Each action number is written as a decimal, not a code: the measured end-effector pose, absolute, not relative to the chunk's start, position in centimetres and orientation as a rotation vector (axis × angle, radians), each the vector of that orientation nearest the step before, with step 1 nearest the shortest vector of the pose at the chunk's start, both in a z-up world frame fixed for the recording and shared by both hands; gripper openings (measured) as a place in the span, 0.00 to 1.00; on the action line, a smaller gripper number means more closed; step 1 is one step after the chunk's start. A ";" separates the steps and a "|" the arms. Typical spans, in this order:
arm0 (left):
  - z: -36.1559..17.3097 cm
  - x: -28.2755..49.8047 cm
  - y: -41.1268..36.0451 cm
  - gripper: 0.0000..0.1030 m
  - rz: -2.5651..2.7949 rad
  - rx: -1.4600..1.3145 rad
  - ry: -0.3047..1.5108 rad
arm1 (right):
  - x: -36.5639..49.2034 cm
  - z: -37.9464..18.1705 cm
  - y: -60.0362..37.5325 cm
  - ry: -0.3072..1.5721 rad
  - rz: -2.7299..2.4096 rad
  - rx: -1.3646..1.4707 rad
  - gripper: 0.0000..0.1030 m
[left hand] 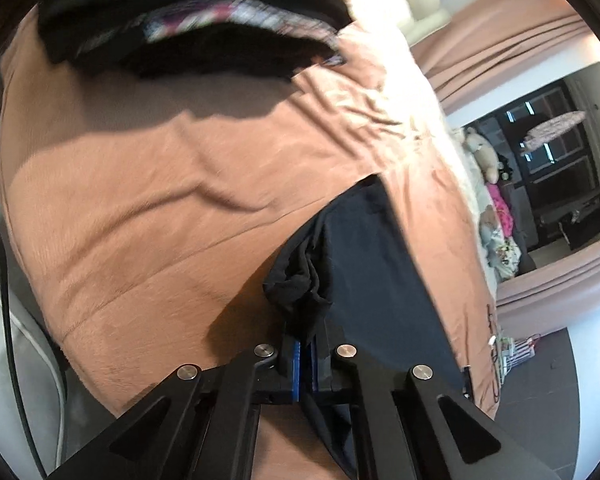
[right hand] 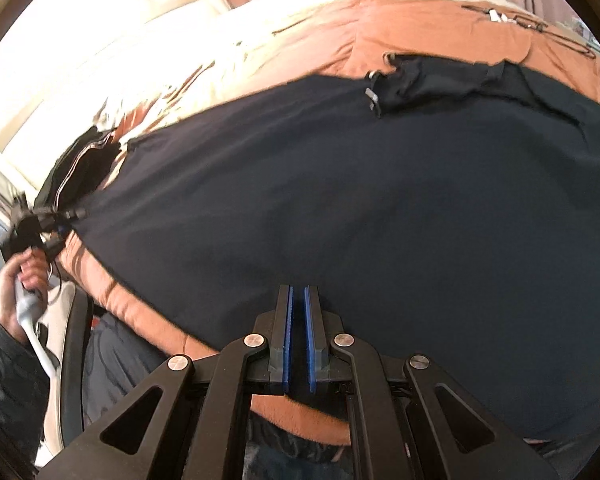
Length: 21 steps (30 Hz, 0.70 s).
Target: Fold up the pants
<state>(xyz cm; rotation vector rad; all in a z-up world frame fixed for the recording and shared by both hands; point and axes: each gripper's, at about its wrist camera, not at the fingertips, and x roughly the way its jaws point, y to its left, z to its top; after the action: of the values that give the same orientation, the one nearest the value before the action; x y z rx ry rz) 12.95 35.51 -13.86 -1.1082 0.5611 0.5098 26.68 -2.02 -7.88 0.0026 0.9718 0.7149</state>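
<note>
Left gripper: clamping a bunched edge of the pants.
Right gripper: hovering over pants, fingers slightly parted, gripping nothing.
Pants: lying spread on the blanket.

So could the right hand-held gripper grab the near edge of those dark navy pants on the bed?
Probably yes: the right hand-held gripper hangs over the dark navy pants, jaws slightly apart and empty, nothing between.
</note>
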 end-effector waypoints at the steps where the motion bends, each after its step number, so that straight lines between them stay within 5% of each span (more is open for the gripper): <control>1: -13.0 13.0 35.5 0.02 0.497 -1.104 0.548 | 26.5 -7.9 -2.0 0.975 0.725 -0.002 0.03; 21: -5.6 15.6 33.9 0.02 0.377 -1.062 0.443 | 28.6 -6.6 -3.0 1.009 0.675 0.001 0.03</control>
<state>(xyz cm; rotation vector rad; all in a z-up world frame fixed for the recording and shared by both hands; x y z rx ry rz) 15.65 33.95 -5.59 -1.0623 0.4429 0.3765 28.59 -2.99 -6.59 0.0015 1.0087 0.6749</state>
